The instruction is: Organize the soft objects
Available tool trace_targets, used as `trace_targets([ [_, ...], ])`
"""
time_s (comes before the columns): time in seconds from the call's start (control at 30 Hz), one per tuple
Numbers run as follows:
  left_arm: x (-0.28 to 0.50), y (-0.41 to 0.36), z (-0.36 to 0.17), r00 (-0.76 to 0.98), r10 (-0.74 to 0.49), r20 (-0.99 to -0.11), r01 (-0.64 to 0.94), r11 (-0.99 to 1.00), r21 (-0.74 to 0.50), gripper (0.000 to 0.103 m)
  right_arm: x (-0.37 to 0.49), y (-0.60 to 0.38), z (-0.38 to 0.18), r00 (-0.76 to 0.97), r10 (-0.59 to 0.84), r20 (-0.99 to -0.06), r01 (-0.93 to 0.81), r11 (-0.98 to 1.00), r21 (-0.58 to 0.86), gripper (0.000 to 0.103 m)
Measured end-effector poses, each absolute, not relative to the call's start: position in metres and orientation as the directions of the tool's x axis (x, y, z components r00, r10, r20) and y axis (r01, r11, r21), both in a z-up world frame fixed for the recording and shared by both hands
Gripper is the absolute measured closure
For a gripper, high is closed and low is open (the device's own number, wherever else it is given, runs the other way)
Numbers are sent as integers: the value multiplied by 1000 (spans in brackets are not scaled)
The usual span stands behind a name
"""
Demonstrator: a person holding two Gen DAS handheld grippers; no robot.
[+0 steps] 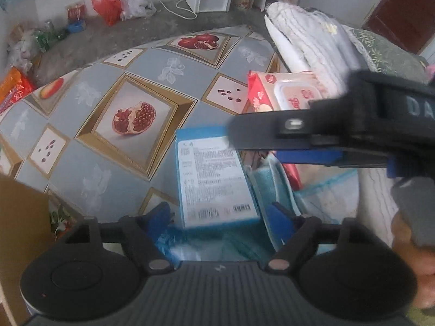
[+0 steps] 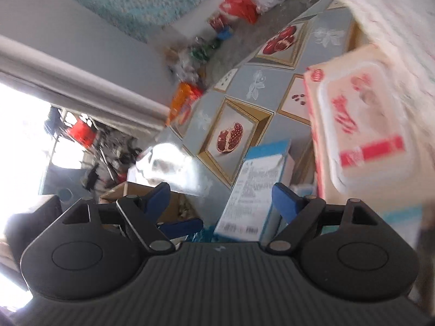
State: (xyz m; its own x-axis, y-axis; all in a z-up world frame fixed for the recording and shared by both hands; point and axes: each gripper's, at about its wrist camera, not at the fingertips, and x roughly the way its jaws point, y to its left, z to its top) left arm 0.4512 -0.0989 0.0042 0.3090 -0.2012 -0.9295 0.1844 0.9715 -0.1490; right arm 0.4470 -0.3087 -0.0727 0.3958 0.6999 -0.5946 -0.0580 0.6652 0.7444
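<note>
Left claw (image 1: 217,214): jaws wide apart, holding nothing; the blue box (image 1: 214,179) stands between the blue fingers.
Right claw (image 2: 221,198): also wide open, empty; it crosses the left view above the box.
Blue box: on the bench (image 1: 108,87), label side up.
Wipes pack (image 1: 282,92): just behind the box, red and pink.
White towel (image 1: 307,40): folded, behind the wipes pack.

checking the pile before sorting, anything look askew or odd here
The blue pack stands tilted on end, leaning against the towels. The red wipes pack is propped at an angle against the white cloth. Nothing looks spilled.
</note>
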Motion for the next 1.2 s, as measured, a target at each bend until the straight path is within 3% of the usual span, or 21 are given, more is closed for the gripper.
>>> trace_targets([
  [0.27,477,-112,-19,245,-142,-959,181,979,-99,21,484,-286,-103,312,664,-679,26,709,705,17],
  [0.37,481,-114,-26,230,-148,-962,172,979,-110,27,486,-278,-108,296,654,-696,9,727,687,16],
  [0.57,480,-118,-27,251,-140,-958,180,979,-96,29,485,-269,-109,280,656,-701,5,729,685,14],
  [0.83,465,-104,6,327,-192,-925,180,974,-138,30,472,-286,-94,321,703,-635,26,663,748,14],
  [0.87,462,-102,12,335,-195,-922,182,973,-139,33,468,-287,-89,333,711,-620,20,651,758,14],
  [0.9,458,-101,18,343,-193,-919,185,973,-135,60,466,-289,-84,341,717,-608,13,643,766,14],
  [0.93,453,-99,22,334,-190,-923,191,973,-132,70,462,-290,-79,349,722,-597,5,636,771,14],
  [1.0,441,-95,34,338,-222,-915,195,967,-163,65,453,-293,-64,378,723,-578,-13,629,777,14],
  [1.2,411,-90,56,378,-216,-900,221,965,-139,65,421,-288,-28,417,719,-556,-75,637,768,14],
])
